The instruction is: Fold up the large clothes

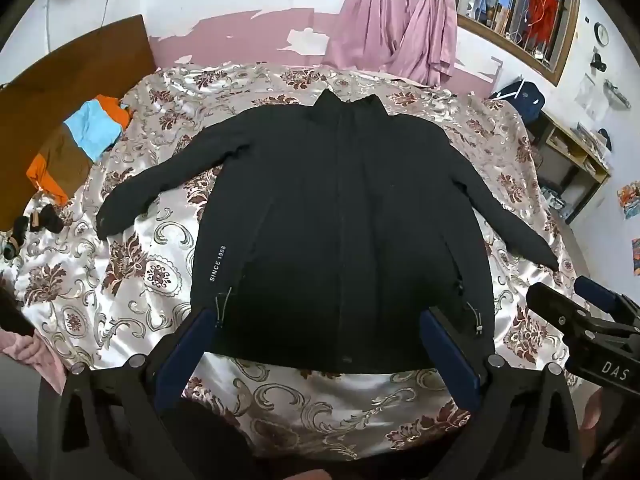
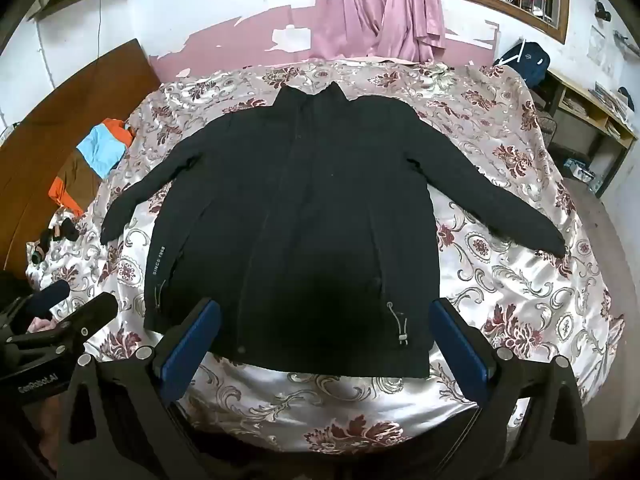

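Observation:
A large black jacket (image 1: pixel 340 216) lies flat and face up on the bed, collar at the far side, both sleeves spread out to the sides; it also shows in the right wrist view (image 2: pixel 304 220). White "SINCE 1968" lettering runs near its left hem. My left gripper (image 1: pixel 320 320) is open and empty, held above the jacket's near hem. My right gripper (image 2: pixel 326 312) is open and empty, also above the hem, a little further right. Each gripper shows at the edge of the other's view, as with the right gripper (image 1: pixel 568 312) in the left wrist view.
The bed has a shiny floral bedspread (image 1: pixel 312 396). Folded orange, blue and brown clothes (image 1: pixel 84 140) lie at the far left by the wooden headboard (image 1: pixel 60 76). Pink curtains (image 1: pixel 400 20) hang behind the bed. A wooden shelf (image 1: pixel 572 160) stands at the right.

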`<state>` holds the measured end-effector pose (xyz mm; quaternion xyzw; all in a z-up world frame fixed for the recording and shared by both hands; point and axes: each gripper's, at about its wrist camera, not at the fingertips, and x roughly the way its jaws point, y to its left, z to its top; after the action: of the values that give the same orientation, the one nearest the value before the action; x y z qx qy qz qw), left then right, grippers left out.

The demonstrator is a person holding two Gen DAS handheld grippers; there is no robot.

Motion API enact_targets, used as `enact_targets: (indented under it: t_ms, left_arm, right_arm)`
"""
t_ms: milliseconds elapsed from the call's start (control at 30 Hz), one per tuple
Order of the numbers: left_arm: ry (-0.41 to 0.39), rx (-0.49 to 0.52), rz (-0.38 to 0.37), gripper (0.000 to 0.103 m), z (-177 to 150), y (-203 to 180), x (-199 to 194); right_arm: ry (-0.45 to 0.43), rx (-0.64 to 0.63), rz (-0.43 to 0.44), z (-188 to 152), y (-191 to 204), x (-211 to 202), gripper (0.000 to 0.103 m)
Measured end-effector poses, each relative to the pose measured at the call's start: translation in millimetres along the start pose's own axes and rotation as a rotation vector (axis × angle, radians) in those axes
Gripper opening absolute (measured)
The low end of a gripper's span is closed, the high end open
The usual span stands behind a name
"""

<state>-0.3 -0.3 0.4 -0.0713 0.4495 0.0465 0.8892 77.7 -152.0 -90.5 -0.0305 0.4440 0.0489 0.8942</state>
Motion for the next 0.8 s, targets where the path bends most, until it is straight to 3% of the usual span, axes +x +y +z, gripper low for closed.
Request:
enact_targets:
  t_ms: [800]
  left_arm:
    - [0.026, -0.003, 0.004, 0.103, -2.7, 0.9, 3.7]
  right_arm:
    - [0.007, 0.010, 0.009, -2.1, -4.2, -0.6, 0.102]
